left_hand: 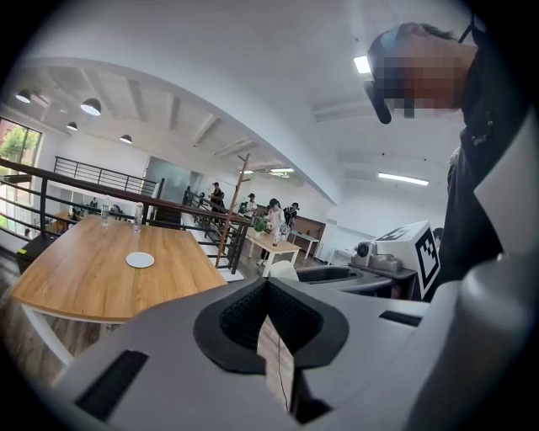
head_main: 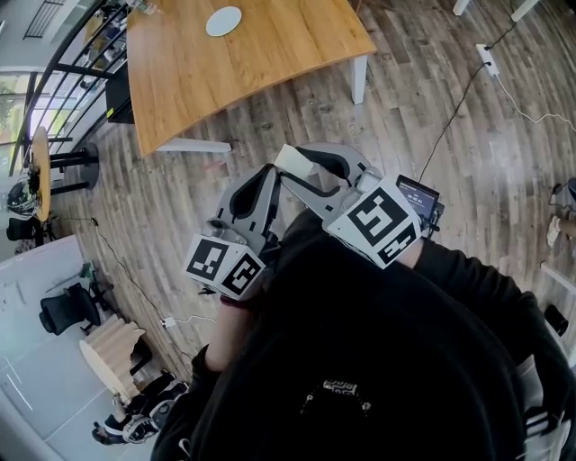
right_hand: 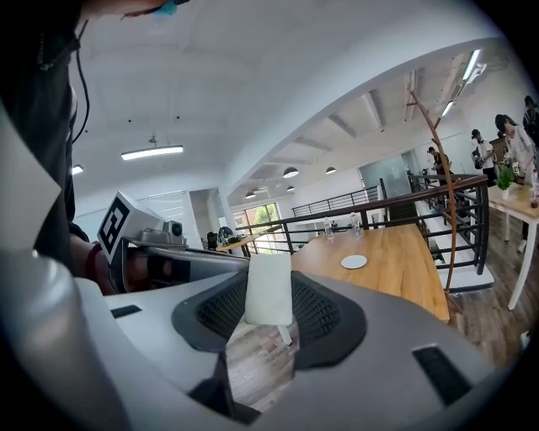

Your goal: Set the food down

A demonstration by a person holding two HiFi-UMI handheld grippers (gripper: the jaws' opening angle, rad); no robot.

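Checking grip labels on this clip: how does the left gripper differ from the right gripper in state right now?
The left gripper has its fingers closed together at the tips; the right gripper has its fingers apart, clamped on a white bar on a stick. The left gripper is empty, while the right gripper carries the food. Both are grey with black ribbed pads and are held in the air, short of the wooden table.

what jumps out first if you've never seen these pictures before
First, the white bar on a stick, clamped between the jaws of the right gripper. Both grippers sit close in front of the person's black top. Next comes the big wooden table ahead across the plank floor, with a small white plate on it.
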